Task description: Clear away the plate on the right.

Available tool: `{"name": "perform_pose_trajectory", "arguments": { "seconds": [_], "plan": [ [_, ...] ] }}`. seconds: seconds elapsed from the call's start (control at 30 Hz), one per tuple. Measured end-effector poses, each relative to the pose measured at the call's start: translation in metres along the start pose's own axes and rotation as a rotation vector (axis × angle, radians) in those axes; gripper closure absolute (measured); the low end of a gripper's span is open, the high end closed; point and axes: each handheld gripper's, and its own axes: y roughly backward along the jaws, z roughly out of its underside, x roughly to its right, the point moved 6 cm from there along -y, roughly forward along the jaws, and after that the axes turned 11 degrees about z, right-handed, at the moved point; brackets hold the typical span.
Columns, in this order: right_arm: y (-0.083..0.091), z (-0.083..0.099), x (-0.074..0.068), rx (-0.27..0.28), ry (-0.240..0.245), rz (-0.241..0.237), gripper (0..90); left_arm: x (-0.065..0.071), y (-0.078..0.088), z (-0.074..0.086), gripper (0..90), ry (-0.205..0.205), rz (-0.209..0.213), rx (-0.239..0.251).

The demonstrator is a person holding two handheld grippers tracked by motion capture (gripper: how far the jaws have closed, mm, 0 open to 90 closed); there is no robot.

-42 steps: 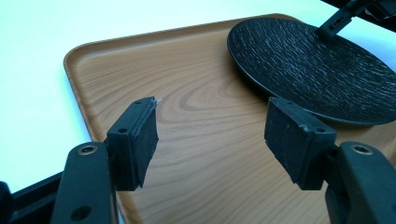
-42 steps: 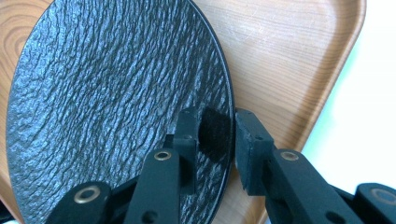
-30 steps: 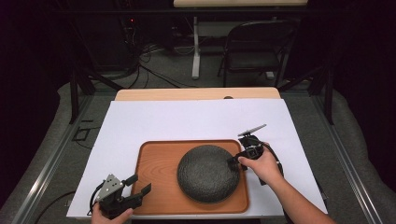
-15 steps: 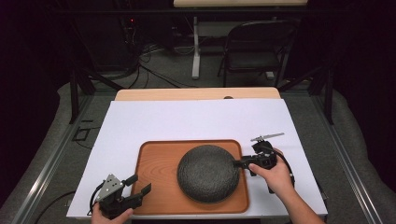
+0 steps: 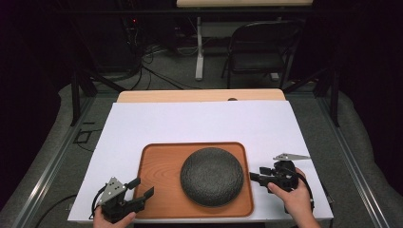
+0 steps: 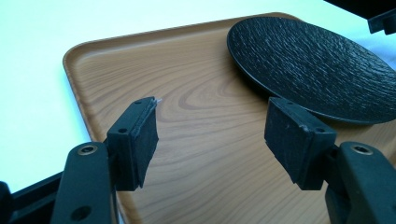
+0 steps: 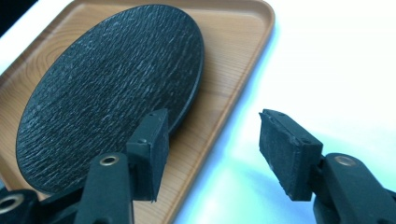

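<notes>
A round black textured plate (image 5: 212, 176) lies on the right half of a wooden tray (image 5: 159, 166). My right gripper (image 5: 255, 179) is just right of the tray, pointing left at the plate's rim. Its jaws have just been opening and stand open with nothing between them. In the right gripper view the plate (image 7: 112, 88) lies ahead, one jaw over the tray's edge (image 7: 243, 56) and the other over the white surface; the gripper (image 7: 212, 140) touches nothing. My left gripper (image 5: 142, 187) is open at the tray's near left corner. In its own view, it (image 6: 210, 126) hovers over bare tray wood (image 6: 187, 93), short of the plate (image 6: 317, 60).
A white sheet (image 5: 199, 123) covers the table around the tray, with bare room at the back and both sides. The far wooden table edge (image 5: 199, 96) shows beyond it. A folding chair (image 5: 256, 52) and cables stand on the floor behind the table.
My right gripper has drawn back from the plate's right rim, moving right and toward the near edge, and its jaws have widened. The plate, the tray and the left gripper have stayed put.
</notes>
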Motion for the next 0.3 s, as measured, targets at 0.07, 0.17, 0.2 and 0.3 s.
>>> {"name": "perform_pose_trajectory", "arguments": {
  "seconds": [0.07,0.17,0.2,0.3],
  "plan": [
    [0.000,0.004,0.004,0.000,-0.017,0.001,41.2,0.000,0.000,0.000,34.4,-0.001,0.004,0.000],
    [-0.002,0.009,0.011,-0.006,-0.052,-0.001,41.7,0.000,-0.001,0.000,34.4,0.001,0.005,-0.002],
    [-0.002,0.010,0.012,-0.005,-0.067,-0.009,41.8,0.000,-0.001,0.000,34.5,0.004,0.005,-0.002],
    [-0.001,0.010,0.017,-0.002,-0.169,-0.079,41.8,0.000,-0.002,0.000,34.4,0.026,0.017,-0.007]
  ]
}}
